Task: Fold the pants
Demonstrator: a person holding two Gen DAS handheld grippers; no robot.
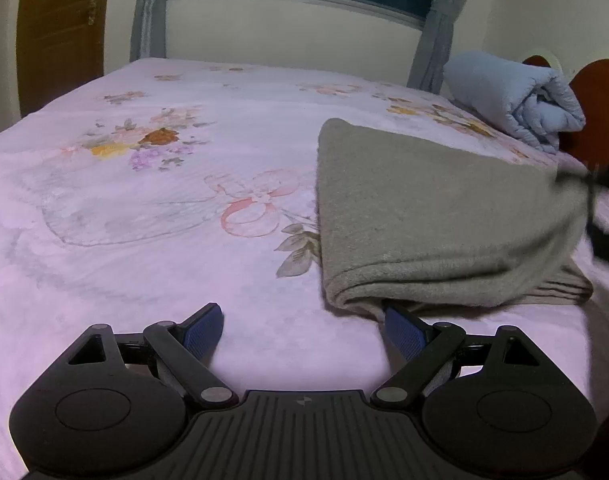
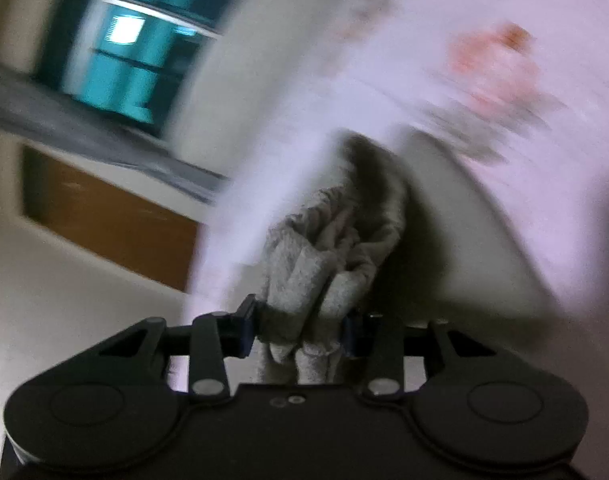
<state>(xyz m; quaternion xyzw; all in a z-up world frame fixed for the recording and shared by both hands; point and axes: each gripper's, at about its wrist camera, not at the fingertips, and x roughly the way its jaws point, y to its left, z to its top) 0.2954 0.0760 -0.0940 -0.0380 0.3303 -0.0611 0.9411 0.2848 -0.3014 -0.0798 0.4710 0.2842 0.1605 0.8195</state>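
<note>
The grey pants (image 1: 432, 208) lie folded on the pink floral bedspread (image 1: 152, 200), right of centre in the left wrist view. My left gripper (image 1: 304, 324) is open just in front of their near left corner; its right finger (image 1: 400, 330) touches the folded edge. My right gripper (image 2: 298, 330) is shut on a bunched part of the grey pants (image 2: 324, 256) and holds it up over the bed. The right wrist view is blurred by motion. The right gripper shows as a dark blur at the pants' right end in the left wrist view (image 1: 600, 216).
A rolled pale blue quilt (image 1: 512, 96) lies at the bed's far right corner, beside a red-brown headboard (image 1: 600, 112). Beyond the bed are a window with grey curtains (image 1: 148, 12) and a wooden door (image 1: 60, 32). The bedspread stretches bare to the left of the pants.
</note>
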